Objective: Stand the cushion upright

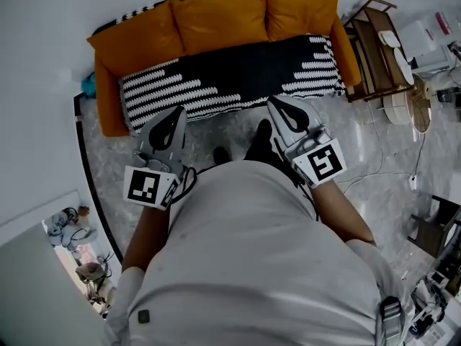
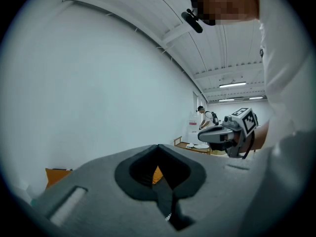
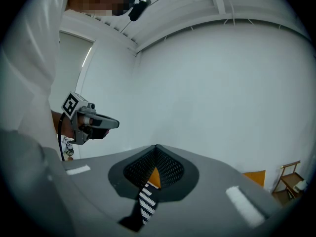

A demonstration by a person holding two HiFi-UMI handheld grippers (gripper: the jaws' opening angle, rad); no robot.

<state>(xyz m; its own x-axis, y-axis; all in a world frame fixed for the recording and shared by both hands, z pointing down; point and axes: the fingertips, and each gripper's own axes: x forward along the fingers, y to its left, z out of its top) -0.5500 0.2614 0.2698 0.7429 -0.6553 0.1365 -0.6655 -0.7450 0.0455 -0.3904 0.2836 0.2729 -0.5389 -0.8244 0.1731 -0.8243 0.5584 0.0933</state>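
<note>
Cushions (image 1: 220, 20), three orange ones, stand in a row against the back edge of the sofa (image 1: 108, 103), each upright as far as the head view shows; none lies flat on the striped black-and-white seat cover (image 1: 238, 74); the left gripper (image 1: 178, 112) and the right gripper (image 1: 275, 105) are held side by side off the seat's front edge, both clenched with nothing between the jaws; this fits either a cushion already set up, with the person standing off from the sofa, or an approach to one that only looks straight from above; I judge that any further grasp would call for parted jaws and a reach across the seat to the back edge.
</note>
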